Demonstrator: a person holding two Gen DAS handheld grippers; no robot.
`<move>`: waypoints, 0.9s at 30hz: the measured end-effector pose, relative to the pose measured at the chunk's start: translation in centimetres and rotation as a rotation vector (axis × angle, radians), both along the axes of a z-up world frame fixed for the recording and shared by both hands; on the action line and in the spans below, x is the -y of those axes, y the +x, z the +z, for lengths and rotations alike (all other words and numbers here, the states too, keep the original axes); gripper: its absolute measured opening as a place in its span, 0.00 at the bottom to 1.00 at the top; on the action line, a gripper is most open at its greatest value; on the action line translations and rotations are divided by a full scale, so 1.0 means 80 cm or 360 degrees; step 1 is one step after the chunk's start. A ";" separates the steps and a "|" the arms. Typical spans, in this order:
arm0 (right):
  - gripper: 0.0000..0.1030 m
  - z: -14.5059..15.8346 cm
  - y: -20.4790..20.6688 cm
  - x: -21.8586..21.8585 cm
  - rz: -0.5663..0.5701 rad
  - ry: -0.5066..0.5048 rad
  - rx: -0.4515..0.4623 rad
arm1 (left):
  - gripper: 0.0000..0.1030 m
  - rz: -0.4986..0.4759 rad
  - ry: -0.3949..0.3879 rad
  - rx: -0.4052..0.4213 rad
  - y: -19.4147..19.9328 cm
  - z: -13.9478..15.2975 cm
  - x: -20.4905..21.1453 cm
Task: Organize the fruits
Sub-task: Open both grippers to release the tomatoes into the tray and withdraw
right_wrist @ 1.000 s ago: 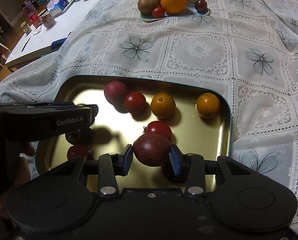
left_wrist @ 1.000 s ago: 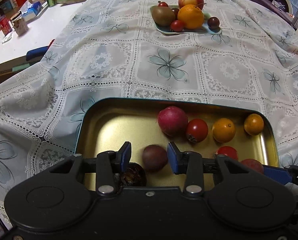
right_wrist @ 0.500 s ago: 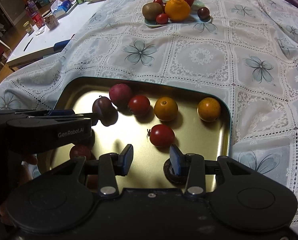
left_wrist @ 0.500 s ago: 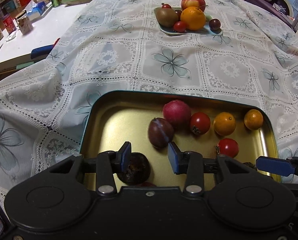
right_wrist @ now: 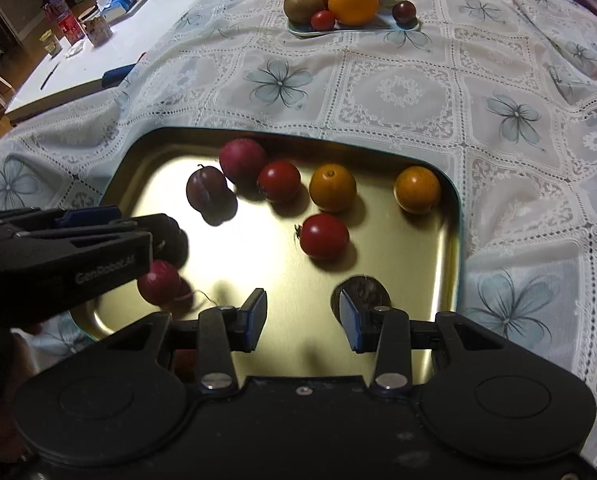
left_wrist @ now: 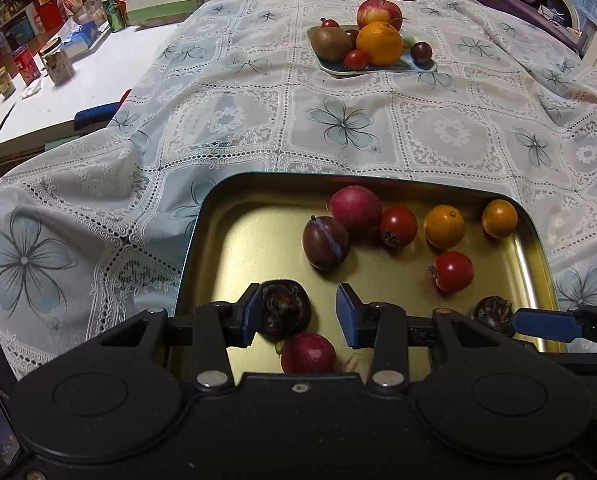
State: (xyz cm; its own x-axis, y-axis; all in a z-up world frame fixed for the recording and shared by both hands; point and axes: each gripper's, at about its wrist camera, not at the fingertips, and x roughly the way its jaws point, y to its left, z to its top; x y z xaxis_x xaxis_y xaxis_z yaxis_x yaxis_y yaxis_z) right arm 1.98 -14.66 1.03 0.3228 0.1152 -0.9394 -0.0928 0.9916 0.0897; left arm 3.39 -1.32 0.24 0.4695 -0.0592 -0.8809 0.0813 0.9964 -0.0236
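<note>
Fruits loose in gold tray, left tongs and right tongs spread, empty

A gold-toned tray with a teal rim holds a dark purple plum, a crimson round fruit, two red tomatoes, two orange citrus fruits and a dark brown, rough-skinned fruit. The tablecloth is white lace with grey-blue flowers. On a pale blue plate sit a brown kiwi, an orange and a red-yellow apple. The black gripper's fingers have blue pads.
</note>
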 end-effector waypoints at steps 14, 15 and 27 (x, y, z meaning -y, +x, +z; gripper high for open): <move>0.41 -0.002 -0.031 0.009 -0.0033 -0.0012 0.0086 | 0.47 0.0009 0.0035 0.0010 -0.025 -0.003 0.004; 0.41 -0.003 -0.032 0.010 -0.0041 -0.0014 0.0088 | 0.47 0.0012 0.0032 0.0005 -0.026 -0.003 0.004; 0.41 -0.015 -0.036 0.012 -0.0085 -0.0010 0.0050 | 0.47 0.0020 0.0028 -0.0024 -0.031 -0.010 0.002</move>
State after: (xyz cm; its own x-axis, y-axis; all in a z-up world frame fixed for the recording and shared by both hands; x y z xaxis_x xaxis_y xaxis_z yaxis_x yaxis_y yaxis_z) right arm -0.89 -15.64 -0.14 0.3574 0.0913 -0.9295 -0.0425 0.9958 0.0815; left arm 0.91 -1.45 -0.56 0.4567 -0.0376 -0.8888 0.0686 0.9976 -0.0070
